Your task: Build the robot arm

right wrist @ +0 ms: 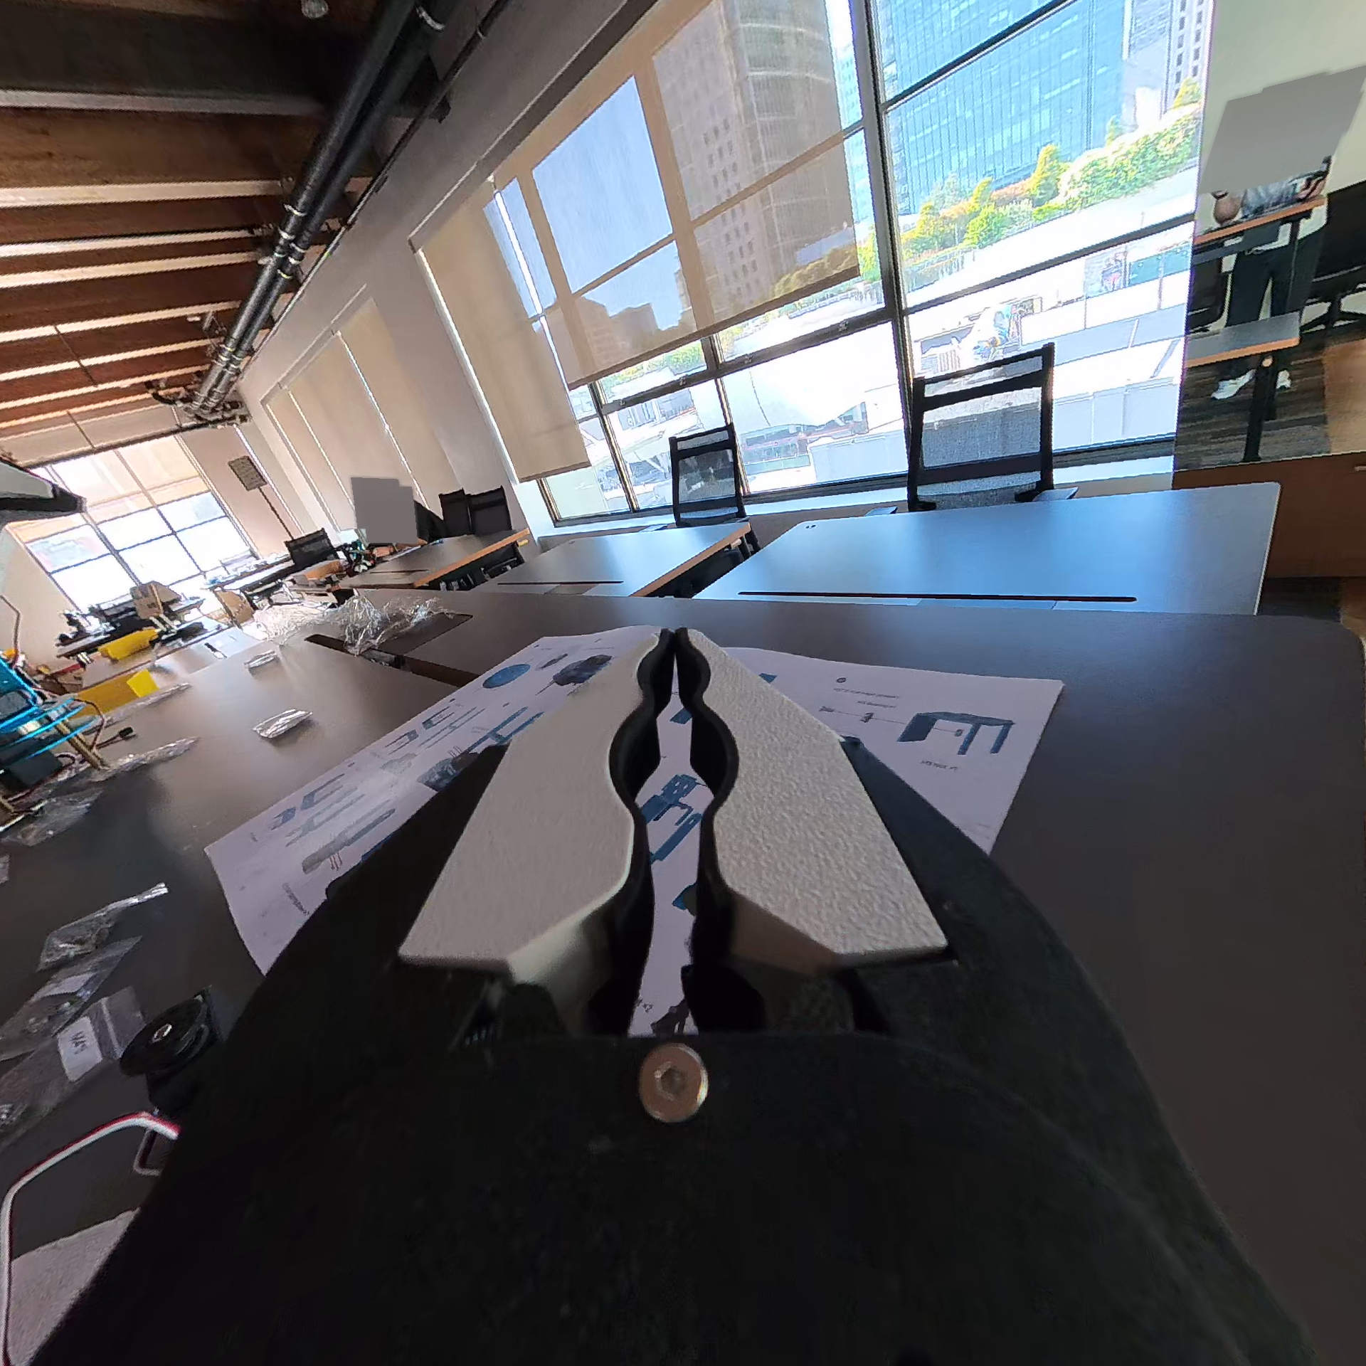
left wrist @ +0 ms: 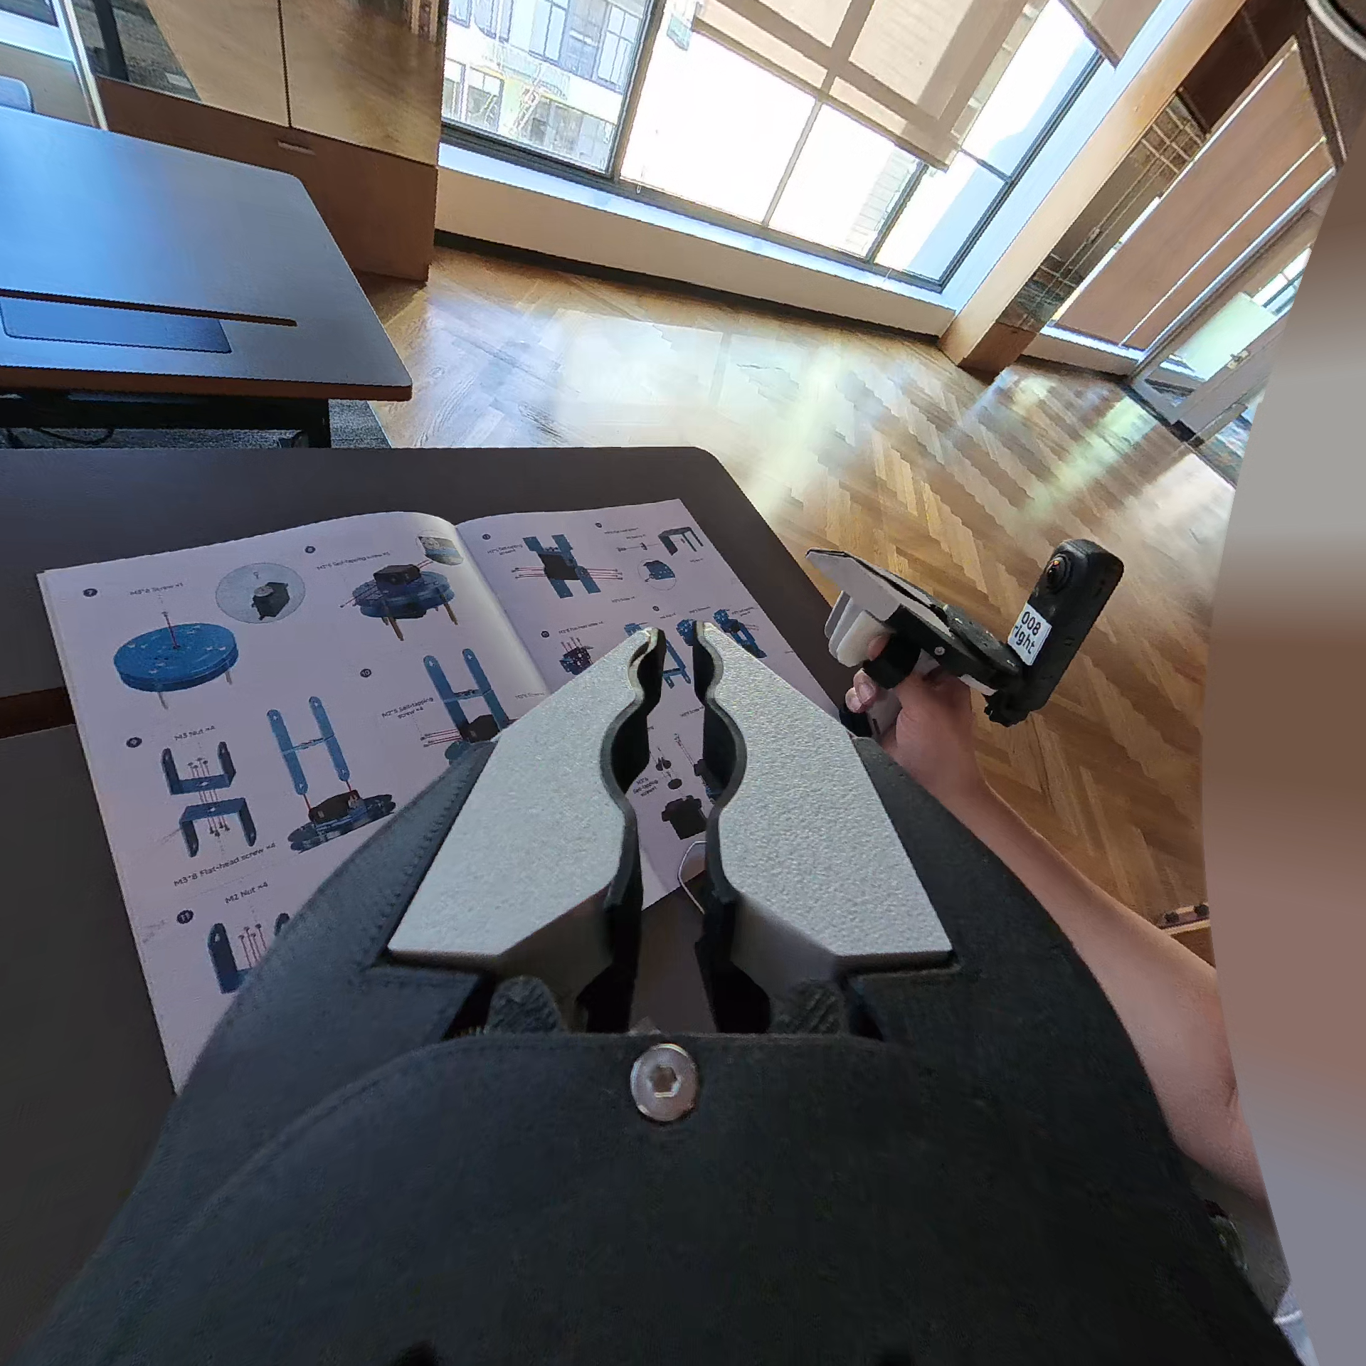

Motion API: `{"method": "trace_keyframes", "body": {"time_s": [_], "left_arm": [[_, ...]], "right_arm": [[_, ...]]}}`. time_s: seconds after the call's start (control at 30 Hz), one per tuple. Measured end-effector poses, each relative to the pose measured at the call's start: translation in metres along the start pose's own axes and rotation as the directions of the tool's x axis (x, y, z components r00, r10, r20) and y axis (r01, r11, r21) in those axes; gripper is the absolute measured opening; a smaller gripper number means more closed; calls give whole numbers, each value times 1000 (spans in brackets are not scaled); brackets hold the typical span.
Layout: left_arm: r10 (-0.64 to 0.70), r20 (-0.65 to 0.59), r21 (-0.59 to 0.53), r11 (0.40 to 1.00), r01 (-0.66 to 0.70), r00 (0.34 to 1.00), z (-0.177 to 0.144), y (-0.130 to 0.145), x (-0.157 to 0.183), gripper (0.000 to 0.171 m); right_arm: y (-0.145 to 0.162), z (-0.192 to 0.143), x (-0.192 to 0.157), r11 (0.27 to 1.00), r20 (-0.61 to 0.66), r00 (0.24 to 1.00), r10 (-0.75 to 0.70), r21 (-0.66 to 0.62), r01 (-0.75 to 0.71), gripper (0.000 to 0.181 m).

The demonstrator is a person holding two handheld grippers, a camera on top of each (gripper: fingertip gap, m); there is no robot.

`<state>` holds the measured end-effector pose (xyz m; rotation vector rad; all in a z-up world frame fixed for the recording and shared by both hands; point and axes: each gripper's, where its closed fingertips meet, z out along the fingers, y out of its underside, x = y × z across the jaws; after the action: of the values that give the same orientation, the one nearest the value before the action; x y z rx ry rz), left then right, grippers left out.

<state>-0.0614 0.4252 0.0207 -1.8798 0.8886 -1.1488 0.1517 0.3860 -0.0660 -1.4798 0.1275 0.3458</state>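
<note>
An open instruction booklet (left wrist: 296, 739) with blue assembly drawings lies flat on the dark table (left wrist: 369, 480). My left gripper (left wrist: 676, 636) hovers over the booklet's right page. Its jaws are all but shut, with a thin slit at the tips and nothing between them. A thin bent wire (left wrist: 691, 865) lies at the booklet's near edge. My right gripper (right wrist: 674, 636) is shut and empty, low over the same booklet (right wrist: 924, 739). It also shows in the left wrist view (left wrist: 817, 556), held in a hand (left wrist: 916, 724) beyond the table's right edge.
Bags of small parts (right wrist: 96, 924), foil packets (right wrist: 284, 723), a black wheel (right wrist: 166, 1035) with wires and a blue assembly (right wrist: 37, 724) lie to the left. Crumpled plastic wrap (right wrist: 355, 617) sits farther back. Other desks (right wrist: 998, 554) and chairs (right wrist: 976, 429) stand beyond. The tips of one gripper are about 25 centimetres away from the tips of the other.
</note>
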Motion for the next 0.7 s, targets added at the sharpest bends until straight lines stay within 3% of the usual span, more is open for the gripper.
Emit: {"method": "trace_keyframes", "body": {"time_s": [0.7], "left_arm": [[-8, 2, -2, 1000, 8, 1000, 0, 0, -3, 6]], "right_arm": [[-1, -2, 7, 982, -115, 976, -187, -36, 184, 0]]}}
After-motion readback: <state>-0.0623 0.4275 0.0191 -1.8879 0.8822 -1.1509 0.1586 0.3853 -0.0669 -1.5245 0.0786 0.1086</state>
